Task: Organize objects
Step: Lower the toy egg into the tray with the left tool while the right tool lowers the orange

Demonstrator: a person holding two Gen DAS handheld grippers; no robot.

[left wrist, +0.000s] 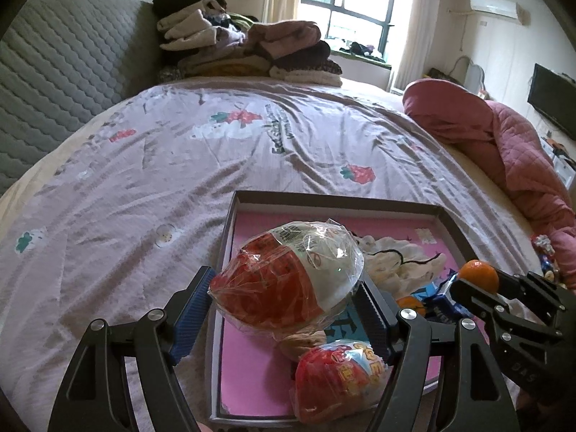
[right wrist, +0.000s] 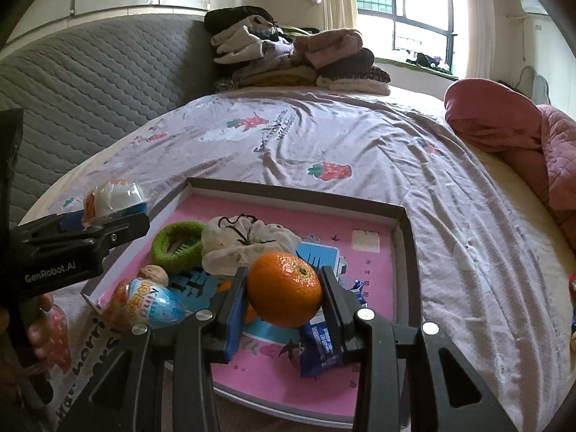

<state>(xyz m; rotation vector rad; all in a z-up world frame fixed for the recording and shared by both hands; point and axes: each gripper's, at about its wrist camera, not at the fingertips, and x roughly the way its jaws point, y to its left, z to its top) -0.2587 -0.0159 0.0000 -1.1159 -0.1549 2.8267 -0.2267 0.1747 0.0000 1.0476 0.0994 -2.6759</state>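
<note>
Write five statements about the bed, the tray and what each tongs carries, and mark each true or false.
1. The right tongs grip an orange. True.
2. The left tongs are empty. False: they hold a wrapped egg-shaped toy.
3. The tray has a pink floor. True.
4. A green hair tie lies on the bedsheet. False: it lies in the tray.
5. Folded clothes are piled at the bed's far end. True.

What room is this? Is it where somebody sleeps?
Most likely a bedroom. A big bed with a strawberry-print sheet fills the view, a grey quilted headboard stands behind it, and folded clothes are piled at its far end by the window.
</note>
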